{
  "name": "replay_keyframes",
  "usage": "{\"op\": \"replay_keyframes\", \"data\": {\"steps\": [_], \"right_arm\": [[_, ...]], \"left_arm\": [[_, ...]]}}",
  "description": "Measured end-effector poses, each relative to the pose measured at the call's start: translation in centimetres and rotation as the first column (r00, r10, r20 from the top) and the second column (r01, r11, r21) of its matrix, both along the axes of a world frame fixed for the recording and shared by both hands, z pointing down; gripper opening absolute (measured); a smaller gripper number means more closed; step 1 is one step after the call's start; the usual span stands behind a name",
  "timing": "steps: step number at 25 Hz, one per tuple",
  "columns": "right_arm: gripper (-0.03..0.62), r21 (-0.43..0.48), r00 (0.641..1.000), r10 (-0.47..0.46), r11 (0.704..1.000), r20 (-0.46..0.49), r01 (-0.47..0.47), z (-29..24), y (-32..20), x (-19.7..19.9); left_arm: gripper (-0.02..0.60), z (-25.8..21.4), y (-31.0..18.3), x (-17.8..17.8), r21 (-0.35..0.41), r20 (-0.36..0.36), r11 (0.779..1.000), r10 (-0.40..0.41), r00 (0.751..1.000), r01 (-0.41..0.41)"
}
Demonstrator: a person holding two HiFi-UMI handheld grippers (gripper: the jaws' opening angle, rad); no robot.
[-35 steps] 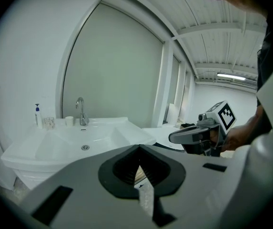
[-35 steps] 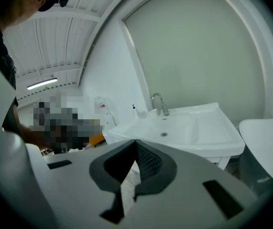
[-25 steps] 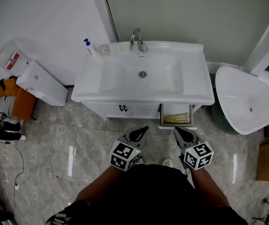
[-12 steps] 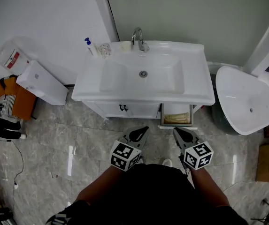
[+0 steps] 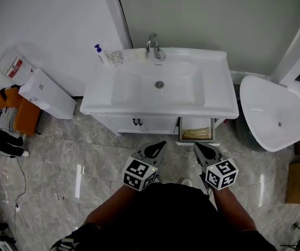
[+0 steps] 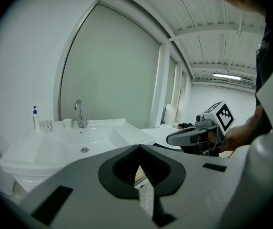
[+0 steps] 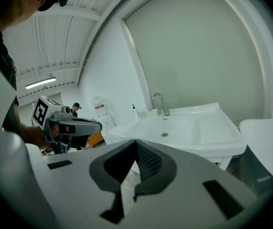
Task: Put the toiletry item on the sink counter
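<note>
Left hand-held gripper (image 5: 162, 144) closed, empty | right hand-held gripper (image 5: 196, 145) same | floor (image 5: 100, 153) between them and sink counter (image 5: 155, 110) edge

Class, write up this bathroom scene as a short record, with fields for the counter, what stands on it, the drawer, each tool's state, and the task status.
Counter: white sink counter, faucet at the back
On counter: blue-topped pump bottle, clear glass and small white cup, all at the back left
Drawer: drawer open under the counter's right end; pale item inside, kind unclear
Left tool: left tool shut, empty
Right tool: right tool shut, empty, just in front of the open drawer
Task status: nothing picked up yet
</note>
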State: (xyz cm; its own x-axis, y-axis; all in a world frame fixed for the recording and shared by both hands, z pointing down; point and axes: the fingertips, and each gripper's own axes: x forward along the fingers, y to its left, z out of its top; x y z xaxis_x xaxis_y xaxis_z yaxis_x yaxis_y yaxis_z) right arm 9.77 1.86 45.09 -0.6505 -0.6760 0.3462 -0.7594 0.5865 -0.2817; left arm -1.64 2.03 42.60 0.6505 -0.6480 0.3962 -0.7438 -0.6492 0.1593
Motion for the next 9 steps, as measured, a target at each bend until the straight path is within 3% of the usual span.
{"op": "replay_keyframes", "data": {"steps": [9], "right_arm": [[0.003,0.006,1.000,-0.007,1.000,-0.007,0.007,0.04,0.10,-0.05]], "left_arm": [[0.000,0.12,0.26,0.03,0.000,0.012,1.000,0.008,1.000,-0.008]]}}
